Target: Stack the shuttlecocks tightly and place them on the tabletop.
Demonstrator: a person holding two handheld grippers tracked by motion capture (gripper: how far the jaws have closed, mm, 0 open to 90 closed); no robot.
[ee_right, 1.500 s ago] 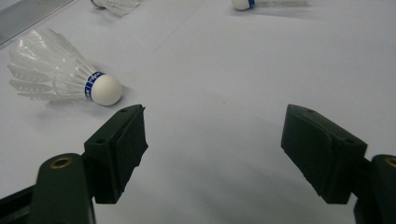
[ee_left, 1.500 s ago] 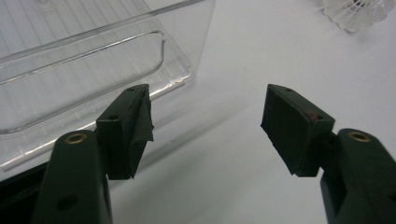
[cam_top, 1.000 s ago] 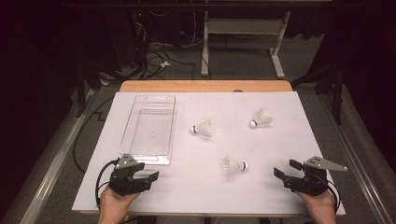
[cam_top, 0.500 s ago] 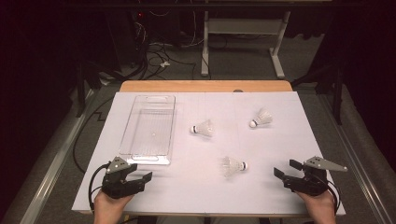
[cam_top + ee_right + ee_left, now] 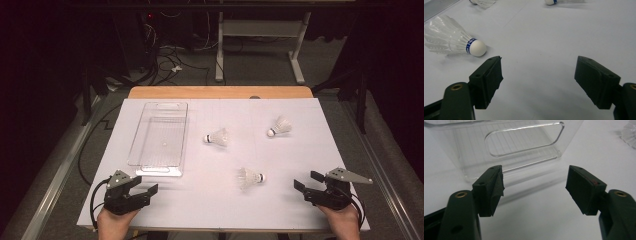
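White sheeting (image 5: pixel 220 200) is covering the table, whose wooden far edge (image 5: pixel 220 92) is showing beyond it; dark floor with loose cables and a pale desk frame (image 5: pixel 260 40) is lying behind. Nearest the right gripper (image 5: pixel 307 182), the closest shuttlecock (image 5: pixel 250 177) is lying on its side, cork end pointing toward that gripper but well apart from it; in the right gripper view it (image 5: pixel 454 40) is resting beyond and left of the left-hand jaw, with its feather tips running off the frame edge. Two further shuttlecocks (image 5: pixel 217 137) (image 5: pixel 280 126) are lying farther back, both cut off at the top of the right gripper view. The right gripper is resting near the front right corner with jaws spread wide and holding nothing. The left gripper (image 5: pixel 148 189) is sitting at the front left, jaws likewise spread and empty, just short of the clear plastic tray (image 5: pixel 159 140); the tray's handle cutout (image 5: pixel 524 141) is facing it, while its transparent walls are hard to trace against the white surface.
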